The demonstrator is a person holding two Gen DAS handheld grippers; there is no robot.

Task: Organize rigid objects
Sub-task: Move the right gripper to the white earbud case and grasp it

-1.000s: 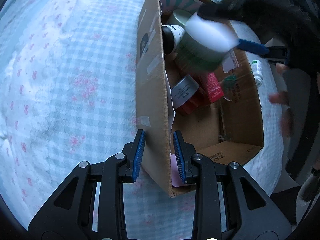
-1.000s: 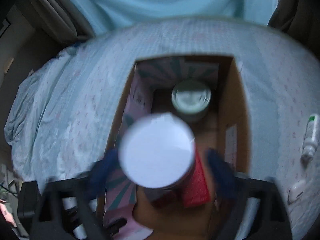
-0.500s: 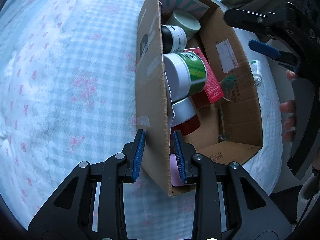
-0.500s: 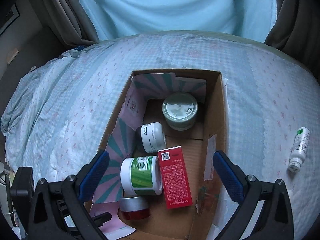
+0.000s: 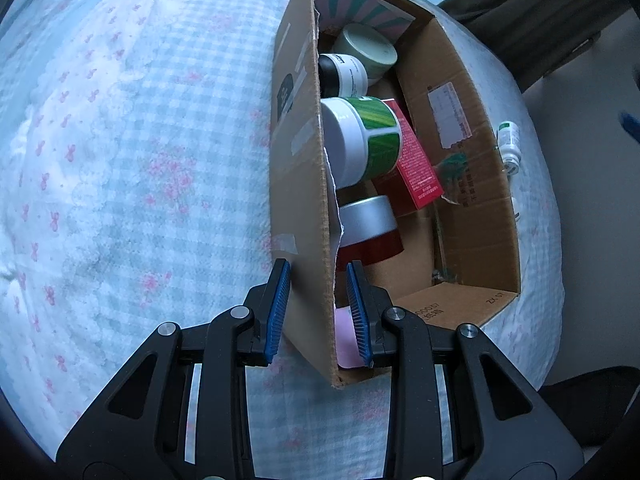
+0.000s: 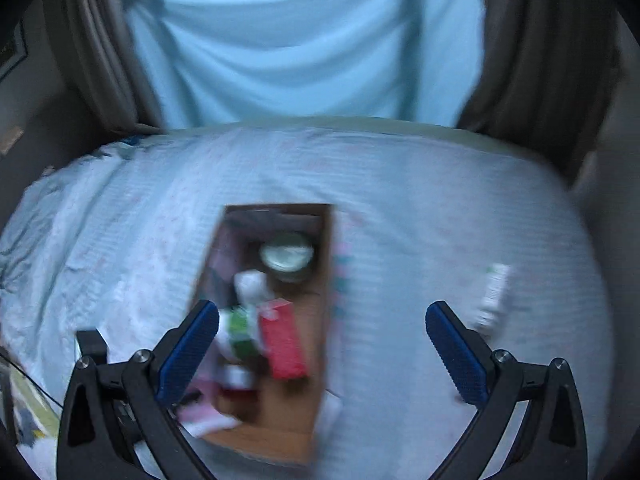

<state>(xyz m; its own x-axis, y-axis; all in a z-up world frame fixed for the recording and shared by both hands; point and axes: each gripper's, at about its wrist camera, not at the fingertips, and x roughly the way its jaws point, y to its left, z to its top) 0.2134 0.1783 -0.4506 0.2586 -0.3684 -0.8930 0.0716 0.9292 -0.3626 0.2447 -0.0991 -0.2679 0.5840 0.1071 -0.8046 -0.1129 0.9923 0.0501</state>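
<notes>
The left tool [image 5: 316, 308] is clamped on the near side wall of the cardboard box [image 5: 476, 216], one pad inside, one outside. Just beyond its inner pad lie a silver-lidded red jar [image 5: 370, 226], a green-labelled white jar [image 5: 362, 138] and a red carton [image 5: 416, 164]. The right tool [image 6: 322, 330] hangs wide and empty above the bed [image 6: 400, 200]; a small white bottle [image 6: 493, 296] lies beyond its right finger.

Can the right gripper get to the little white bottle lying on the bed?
Probably yes. The right gripper is open and empty, and the white bottle lies alone on the bedspread, outside the cardboard box, with nothing on it or around it.
</notes>
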